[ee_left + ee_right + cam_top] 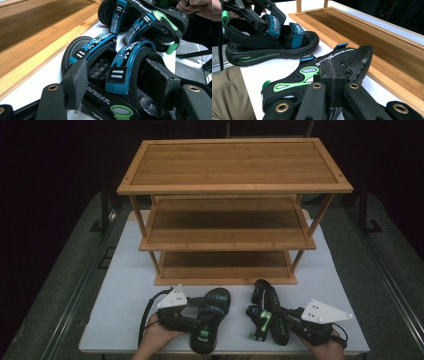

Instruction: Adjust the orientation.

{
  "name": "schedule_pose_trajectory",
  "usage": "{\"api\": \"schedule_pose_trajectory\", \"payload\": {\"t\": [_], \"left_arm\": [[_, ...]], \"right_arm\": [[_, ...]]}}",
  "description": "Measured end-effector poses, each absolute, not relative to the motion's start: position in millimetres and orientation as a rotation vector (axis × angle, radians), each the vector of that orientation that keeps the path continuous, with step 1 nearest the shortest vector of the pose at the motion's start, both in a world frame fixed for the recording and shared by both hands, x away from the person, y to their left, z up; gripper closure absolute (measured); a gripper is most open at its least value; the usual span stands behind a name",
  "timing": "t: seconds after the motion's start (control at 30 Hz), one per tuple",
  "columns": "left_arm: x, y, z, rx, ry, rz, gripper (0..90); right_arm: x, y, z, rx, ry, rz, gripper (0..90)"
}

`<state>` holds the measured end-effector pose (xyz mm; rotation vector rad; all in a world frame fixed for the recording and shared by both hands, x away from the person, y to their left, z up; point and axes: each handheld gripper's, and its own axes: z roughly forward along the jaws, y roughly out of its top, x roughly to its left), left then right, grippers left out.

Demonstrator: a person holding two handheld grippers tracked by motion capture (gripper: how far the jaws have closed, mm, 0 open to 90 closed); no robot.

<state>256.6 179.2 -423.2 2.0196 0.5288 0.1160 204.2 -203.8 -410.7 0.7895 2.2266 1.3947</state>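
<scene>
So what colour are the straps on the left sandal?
Blue-teal straps with white print, best in the left gripper view.

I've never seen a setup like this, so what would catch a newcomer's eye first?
Probably the tall bamboo rack with three bare shelves, standing at the back of the white table. In front of it lie two black sandals with blue and green trim: the left claw grips the left sandal, which stands on its sole, and the right claw is shut on the right sandal, tipped on its side.
</scene>
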Motion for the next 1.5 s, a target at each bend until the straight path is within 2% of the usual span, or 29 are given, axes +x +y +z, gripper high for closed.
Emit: {"api": "schedule_pose_trajectory", "payload": {"t": [0.43,0.8,1.27,1.33,1.5], "left_arm": [[256.5,179.4,-422.9,2.022,0.526,0.116,36.0],[255.7,178.5,-422.6,2.024,0.529,0.122,36.0],[253.2,176.5,-420.6,2.029,0.536,0.129,35.7],[251.3,174.4,-420.3,2.03,0.539,0.133,31.4],[250.4,173.1,-419.6,2.04,0.535,0.143,30.5]], "right_arm": [[202.1,-228.7,-409.1,0.9,2.144,1.312,89.5],[210.0,-254.3,-422.0,1.079,2.124,1.212,89.3],[215.4,-270.4,-428.4,1.182,2.109,1.183,80.5],[213.9,-273.0,-428.5,1.188,2.101,1.198,77.8],[212.2,-276.3,-426.9,1.197,2.078,1.227,76.1]]}}
